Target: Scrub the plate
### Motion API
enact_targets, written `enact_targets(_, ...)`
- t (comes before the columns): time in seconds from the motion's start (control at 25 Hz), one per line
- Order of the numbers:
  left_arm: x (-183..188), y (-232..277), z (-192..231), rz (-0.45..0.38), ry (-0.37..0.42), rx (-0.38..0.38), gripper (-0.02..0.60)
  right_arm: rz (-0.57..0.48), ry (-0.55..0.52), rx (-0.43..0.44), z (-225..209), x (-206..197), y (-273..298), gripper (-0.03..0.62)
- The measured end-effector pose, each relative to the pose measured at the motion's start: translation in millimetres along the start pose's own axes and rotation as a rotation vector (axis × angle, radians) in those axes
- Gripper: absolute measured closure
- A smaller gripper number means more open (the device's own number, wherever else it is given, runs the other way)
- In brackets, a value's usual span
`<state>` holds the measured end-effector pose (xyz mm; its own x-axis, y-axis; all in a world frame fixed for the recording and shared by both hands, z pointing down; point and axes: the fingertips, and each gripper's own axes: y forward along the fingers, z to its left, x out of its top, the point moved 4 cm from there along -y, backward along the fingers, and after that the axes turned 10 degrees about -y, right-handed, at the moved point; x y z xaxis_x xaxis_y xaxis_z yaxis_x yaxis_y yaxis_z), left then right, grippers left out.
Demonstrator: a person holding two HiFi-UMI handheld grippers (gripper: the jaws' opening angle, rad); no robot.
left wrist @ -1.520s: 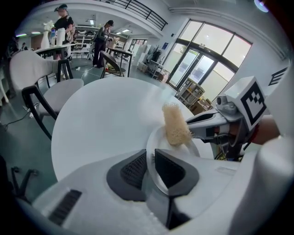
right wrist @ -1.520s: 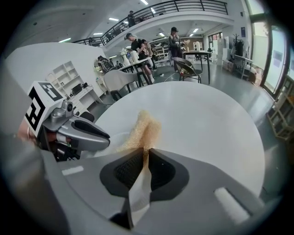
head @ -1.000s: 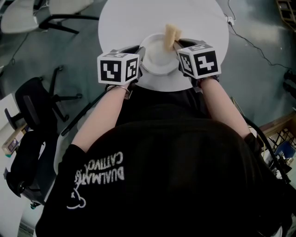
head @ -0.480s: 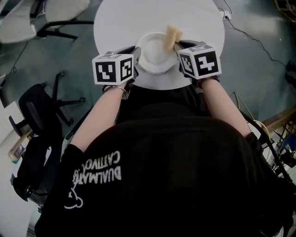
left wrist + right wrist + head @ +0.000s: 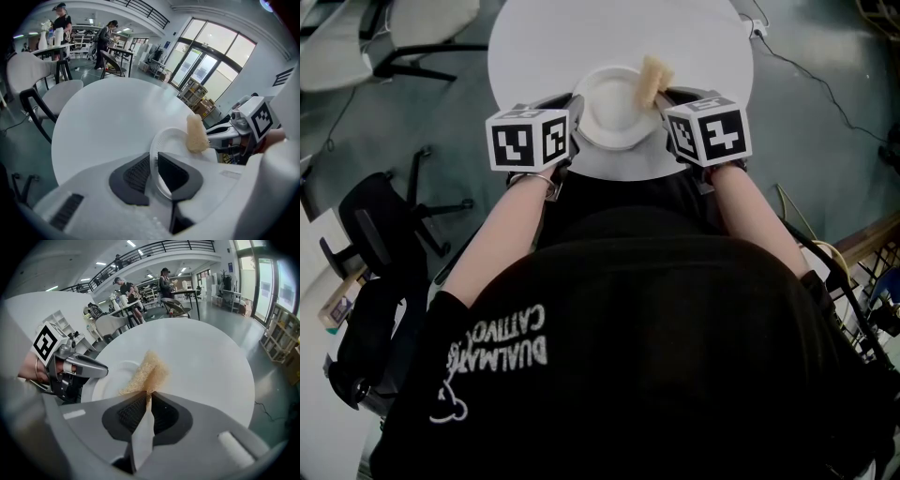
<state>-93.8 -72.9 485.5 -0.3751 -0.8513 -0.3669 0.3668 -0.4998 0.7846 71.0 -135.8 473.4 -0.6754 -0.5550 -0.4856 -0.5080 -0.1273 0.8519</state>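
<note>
A white plate (image 5: 615,105) rests on the near side of a round white table (image 5: 581,37). My left gripper (image 5: 153,169) is shut on the plate's (image 5: 161,145) near left rim, one jaw above and one below. My right gripper (image 5: 148,401) is shut on a tan sponge (image 5: 146,375), which is squeezed flat between the jaws. The sponge (image 5: 651,79) lies against the plate's right rim and stands up above the plate in the left gripper view (image 5: 197,135).
An office chair (image 5: 380,211) stands on the floor to the left, and a pale chair (image 5: 356,37) at the far left. A cable (image 5: 806,70) runs across the floor to the right of the table. People and tables stand far off in the hall.
The sponge, with my right gripper, has shifted a little to the right along the plate's rim. The left gripper and the plate keep still relative to each other.
</note>
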Motion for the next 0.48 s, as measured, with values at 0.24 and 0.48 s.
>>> enact_targets(0.24,2,-1,0,-0.007,-0.005,-0.002,0.529,-0.002,0.009,0.013,1,-2,1,0.551)
enact_targets(0.48,2,-1,0,-0.012,-0.029,0.016,0.529,-0.108,0.055,0.075,10,23,-2,0.562)
